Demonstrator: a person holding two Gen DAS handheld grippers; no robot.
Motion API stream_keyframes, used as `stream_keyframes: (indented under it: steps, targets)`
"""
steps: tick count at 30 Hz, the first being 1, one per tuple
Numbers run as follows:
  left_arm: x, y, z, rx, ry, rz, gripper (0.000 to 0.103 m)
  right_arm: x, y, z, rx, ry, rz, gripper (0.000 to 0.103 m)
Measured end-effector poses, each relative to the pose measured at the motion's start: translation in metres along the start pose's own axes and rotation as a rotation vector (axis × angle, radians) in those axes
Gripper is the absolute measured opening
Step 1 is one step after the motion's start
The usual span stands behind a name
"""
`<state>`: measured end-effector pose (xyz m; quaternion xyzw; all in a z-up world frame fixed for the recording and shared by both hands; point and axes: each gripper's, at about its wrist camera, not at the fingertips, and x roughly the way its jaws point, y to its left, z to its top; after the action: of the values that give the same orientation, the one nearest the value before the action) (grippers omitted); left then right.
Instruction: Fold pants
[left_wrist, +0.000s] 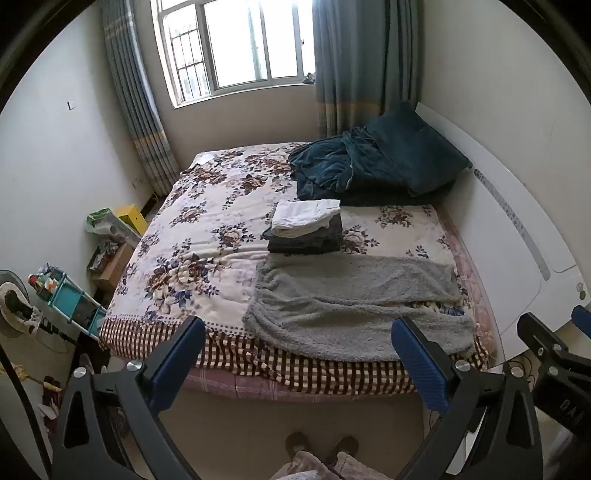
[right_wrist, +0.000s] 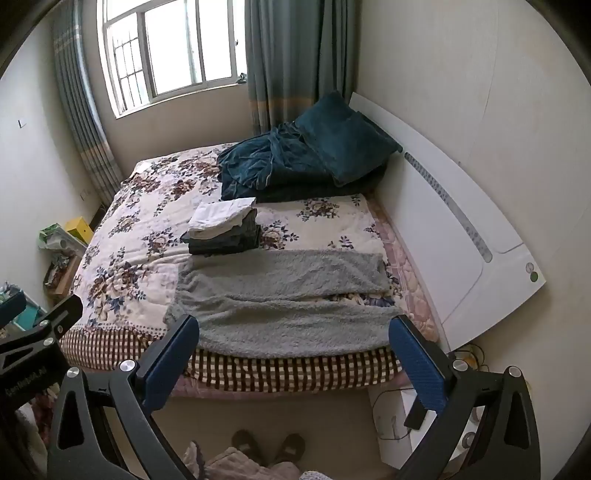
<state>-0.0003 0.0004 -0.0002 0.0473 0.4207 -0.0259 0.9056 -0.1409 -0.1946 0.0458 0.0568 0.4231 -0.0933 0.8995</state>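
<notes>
i see grey fleece pants (left_wrist: 354, 295) spread flat on bed (left_wrist: 207, 229) near edge, not yet folded. both mine released: left hand-held gripper (left_wrist: 299, 339), right hand-held gripper (right_wrist: 293, 336) hover short of them. stack of folded clothes (left_wrist: 306, 229) beyond.

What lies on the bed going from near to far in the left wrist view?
Grey fleece pants spread at the near edge → stack of folded clothes → rumpled dark teal blanket and pillow → window beyond the bed.
</notes>
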Motion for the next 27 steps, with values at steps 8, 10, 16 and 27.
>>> stream_keyframes:
  steps: [8, 10, 16, 27]
  targets:
    - [0.0019, 0.0056, -0.0022, -0.011, 0.01, 0.001, 0.103, 0.0004, -0.0007, 0.0003, 0.005, 0.002, 0.012, 0.103]
    - [-0.0003, 0.0049, -0.0018, -0.013, 0.008, 0.001, 0.103, 0.0009, -0.0002, 0.0003, 0.002, 0.004, 0.01, 0.103]
    - [0.0012, 0.0051, 0.0, -0.015, 0.001, 0.004, 0.103, -0.002, 0.0004, 0.0014, 0.005, 0.001, 0.01, 0.103]
    - [-0.0065, -0.0009, 0.0005, -0.007, -0.01, 0.003, 0.103, -0.0026, 0.001, 0.002, 0.004, 0.007, 0.018, 0.103]
